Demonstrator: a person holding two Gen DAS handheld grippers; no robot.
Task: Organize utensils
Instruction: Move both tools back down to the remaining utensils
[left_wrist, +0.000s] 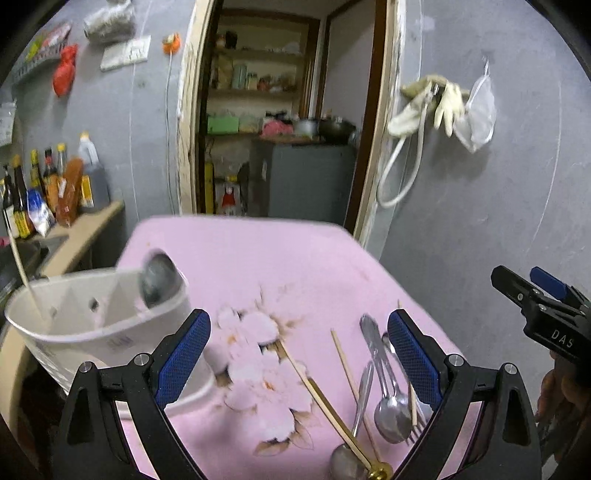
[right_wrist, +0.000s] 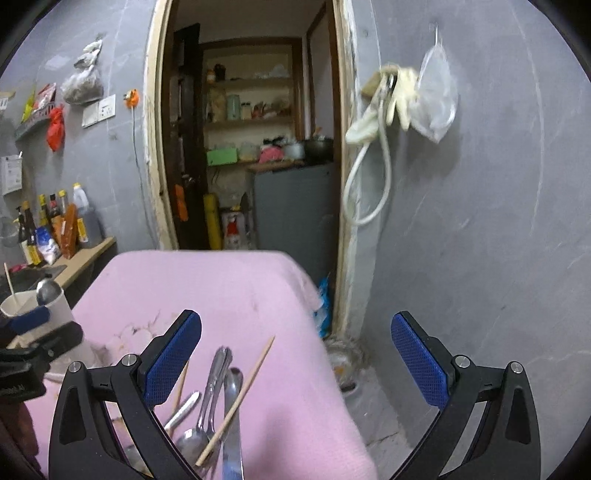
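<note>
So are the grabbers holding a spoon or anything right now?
No. Both the left gripper and the right gripper are open and hold nothing; the spoons lie on the pink tablecloth.

- Metal spoons (left_wrist: 388, 406), a fork and wooden chopsticks (left_wrist: 345, 365) are lying jumbled on my pink cloth.
- The white holder (left_wrist: 92, 332) is already carrying one spoon and one chopstick.

Pink floral cloth (left_wrist: 258, 258) carries loose utensils (left_wrist: 384, 387) and a white holder (left_wrist: 92, 332).
</note>
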